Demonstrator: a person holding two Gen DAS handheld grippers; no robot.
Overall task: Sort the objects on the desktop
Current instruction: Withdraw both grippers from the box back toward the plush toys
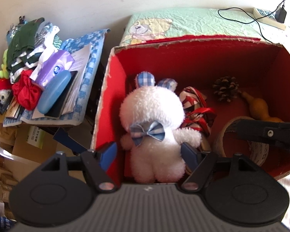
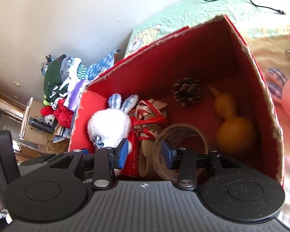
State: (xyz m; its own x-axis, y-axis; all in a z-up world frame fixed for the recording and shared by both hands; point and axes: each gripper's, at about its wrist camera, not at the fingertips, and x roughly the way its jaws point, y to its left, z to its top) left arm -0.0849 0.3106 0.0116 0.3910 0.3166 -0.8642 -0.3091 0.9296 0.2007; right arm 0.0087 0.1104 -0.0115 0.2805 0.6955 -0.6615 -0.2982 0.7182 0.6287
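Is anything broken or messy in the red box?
Yes. The red box's top rim is frayed and torn, with bare cardboard showing. Inside, the white bunny faces away, and red ribbons lie tangled beside it.

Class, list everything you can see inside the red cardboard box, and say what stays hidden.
Inside the red box: a white plush rabbit, a red-ribbon bundle, a pine cone, a yellow gourd and a tape roll. The floor beneath the rabbit is covered.
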